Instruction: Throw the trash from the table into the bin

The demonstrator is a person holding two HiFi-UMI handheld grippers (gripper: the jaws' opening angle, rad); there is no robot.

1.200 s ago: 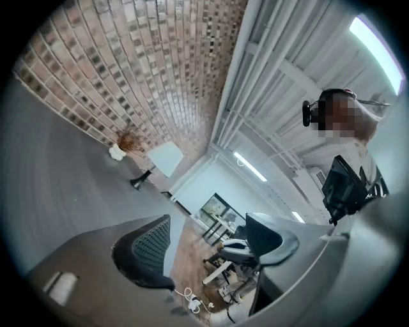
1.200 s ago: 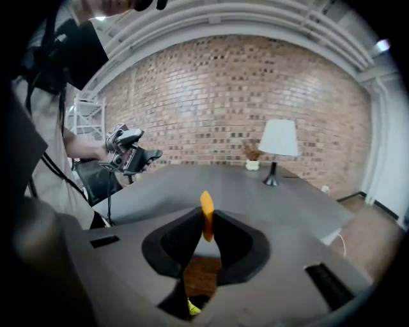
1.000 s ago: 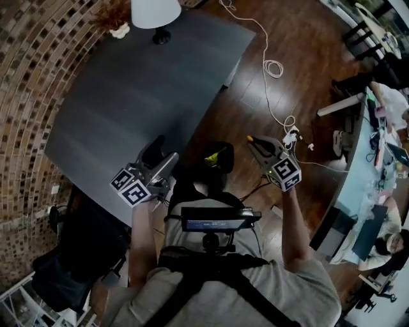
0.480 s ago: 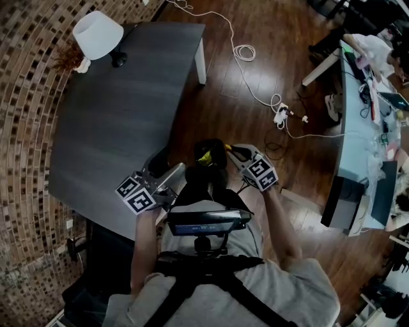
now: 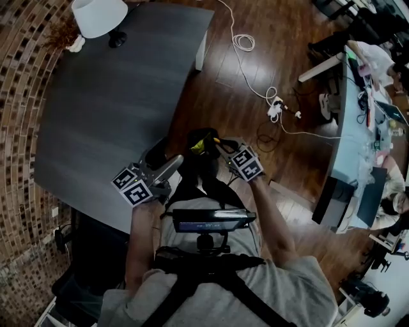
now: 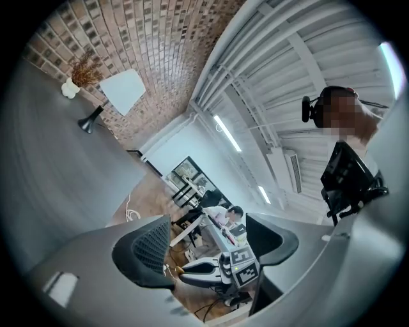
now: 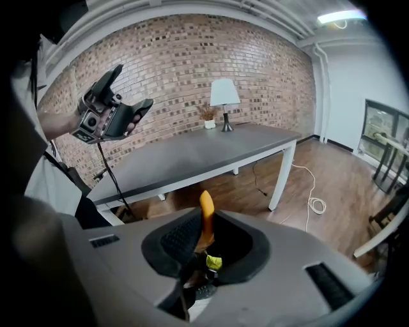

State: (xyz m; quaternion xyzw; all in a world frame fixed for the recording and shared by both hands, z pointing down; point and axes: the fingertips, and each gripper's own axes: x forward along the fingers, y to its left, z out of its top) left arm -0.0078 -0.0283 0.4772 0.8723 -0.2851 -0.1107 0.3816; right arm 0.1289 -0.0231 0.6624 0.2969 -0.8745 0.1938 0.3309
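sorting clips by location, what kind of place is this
Probably an open-plan office or studio: a brick wall, a long grey table with a lamp, and a cluttered desk where a person sits.

**Matt top, glossy boards, rough brick**

We see a matt grey table (image 5: 108,108) with a faint grain, above a glossy dark wood floor (image 5: 243,96) that throws back the light. The brick wall (image 7: 160,57) looks rough, and the lamp shade (image 5: 99,14) matt white. The left gripper (image 6: 208,239) is smooth grey plastic with black ribbed pads (image 6: 150,246). The right gripper (image 7: 208,249) looks the same, and the orange strip (image 7: 206,214) in it is smooth.
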